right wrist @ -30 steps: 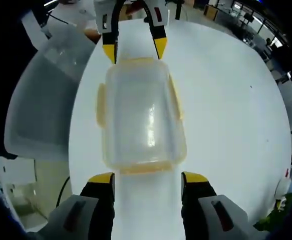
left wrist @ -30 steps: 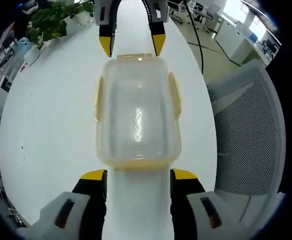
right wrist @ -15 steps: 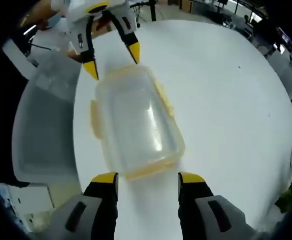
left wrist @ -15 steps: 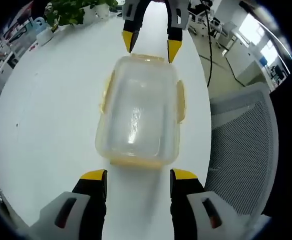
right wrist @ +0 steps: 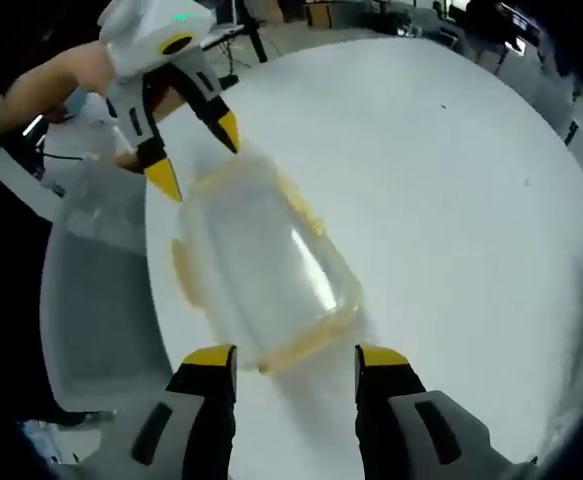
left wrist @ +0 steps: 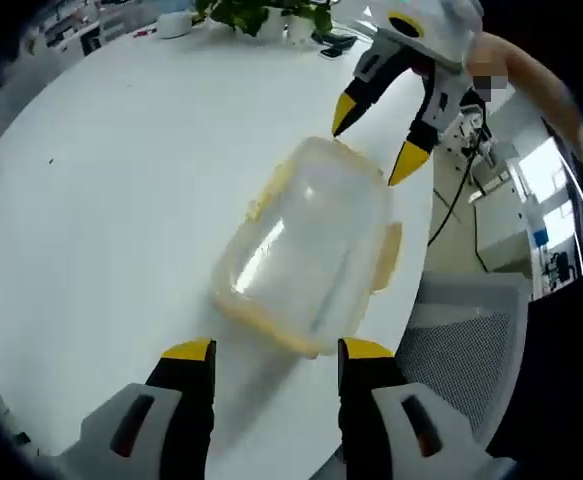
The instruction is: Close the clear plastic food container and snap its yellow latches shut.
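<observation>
Clear lidded container point(left wrist: 311, 255) with yellow latches point(left wrist: 389, 255), lying askew on white table point(left wrist: 101, 200)

The left gripper point(left wrist: 274, 352) had 2 black jaws capped with yellow tips, each rising from a pale grey housing that bore a small dark slot with an orange-red mark. The right gripper point(right wrist: 296, 354) was built the same: 2 black jaws, yellow tips, grey housings with dark slots. Seen from across, each tool showed a white rounded body, black arms and pointed yellow fingertips point(left wrist: 347, 110). A bare forearm point(right wrist: 46, 80) showed behind one tool.
</observation>
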Demonstrator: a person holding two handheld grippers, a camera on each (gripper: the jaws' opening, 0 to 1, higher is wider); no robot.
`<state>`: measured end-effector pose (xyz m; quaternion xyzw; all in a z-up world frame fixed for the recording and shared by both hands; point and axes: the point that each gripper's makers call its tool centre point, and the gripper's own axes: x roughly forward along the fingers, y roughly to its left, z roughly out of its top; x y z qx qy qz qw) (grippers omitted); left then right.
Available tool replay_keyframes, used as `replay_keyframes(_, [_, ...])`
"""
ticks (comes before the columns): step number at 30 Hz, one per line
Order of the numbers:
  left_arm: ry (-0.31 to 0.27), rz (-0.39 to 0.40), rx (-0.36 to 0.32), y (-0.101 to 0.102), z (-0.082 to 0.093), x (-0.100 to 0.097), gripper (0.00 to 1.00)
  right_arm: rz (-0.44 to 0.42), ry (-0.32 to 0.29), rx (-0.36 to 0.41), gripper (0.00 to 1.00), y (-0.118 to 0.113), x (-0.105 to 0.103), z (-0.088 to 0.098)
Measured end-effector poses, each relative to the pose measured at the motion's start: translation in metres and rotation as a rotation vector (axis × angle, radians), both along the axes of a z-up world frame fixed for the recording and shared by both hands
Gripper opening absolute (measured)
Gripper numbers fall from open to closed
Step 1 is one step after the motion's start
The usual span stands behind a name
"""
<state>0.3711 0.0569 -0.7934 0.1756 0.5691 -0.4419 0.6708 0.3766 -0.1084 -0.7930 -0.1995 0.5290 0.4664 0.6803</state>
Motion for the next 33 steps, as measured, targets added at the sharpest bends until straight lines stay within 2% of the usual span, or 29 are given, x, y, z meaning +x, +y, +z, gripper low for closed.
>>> replay_keyframes(3, [0.021, 0.088, -0.002, 0.003, -0.001, 0.003, 0.49, -0.038, 0.006, 0.005, 0.46, -0.001, 0.002, 0.000])
replay_keyframes(4, [0.059, 0.141, 0.003, 0.005, -0.001, 0.000, 0.49, -0.070, 0.015, 0.007, 0.46, -0.001, 0.004, 0.000])
replay_keyframes(6, [0.098, 0.205, -0.028, 0.004, 0.000, 0.000, 0.49, -0.127, 0.033, 0.019, 0.45, -0.002, 0.005, 0.001])
replay_keyframes(9, [0.197, 0.375, -0.115, -0.003, 0.004, -0.001, 0.48, -0.227, 0.072, 0.029, 0.42, -0.005, 0.008, 0.001])
replay_keyframes(12, [0.226, 0.447, -0.149, -0.003, 0.002, 0.000, 0.48, -0.304, 0.092, 0.057, 0.39, -0.006, 0.012, 0.001])
replay_keyframes(13, [0.232, 0.468, -0.146, 0.000, -0.002, 0.000, 0.47, -0.363, 0.125, 0.078, 0.39, -0.005, 0.012, 0.001])
replay_keyframes(16, [0.275, 0.551, -0.167, 0.003, -0.010, -0.001, 0.46, -0.438, 0.167, 0.115, 0.39, -0.003, 0.012, 0.000])
replay_keyframes(18, [0.309, 0.579, -0.196, 0.001, -0.009, -0.005, 0.45, -0.465, 0.189, 0.133, 0.38, -0.001, 0.011, 0.000])
replay_keyframes(20, [0.317, 0.600, -0.211, 0.000, -0.010, -0.005, 0.46, -0.474, 0.197, 0.132, 0.38, -0.002, 0.011, -0.001])
replay_keyframes(25, [0.303, 0.605, -0.199, 0.002, -0.011, -0.007, 0.46, -0.486, 0.191, 0.141, 0.38, 0.001, 0.013, 0.000])
replay_keyframes(33, [0.304, 0.609, -0.215, -0.003, -0.007, -0.005, 0.43, -0.489, 0.195, 0.146, 0.36, 0.003, 0.015, -0.001])
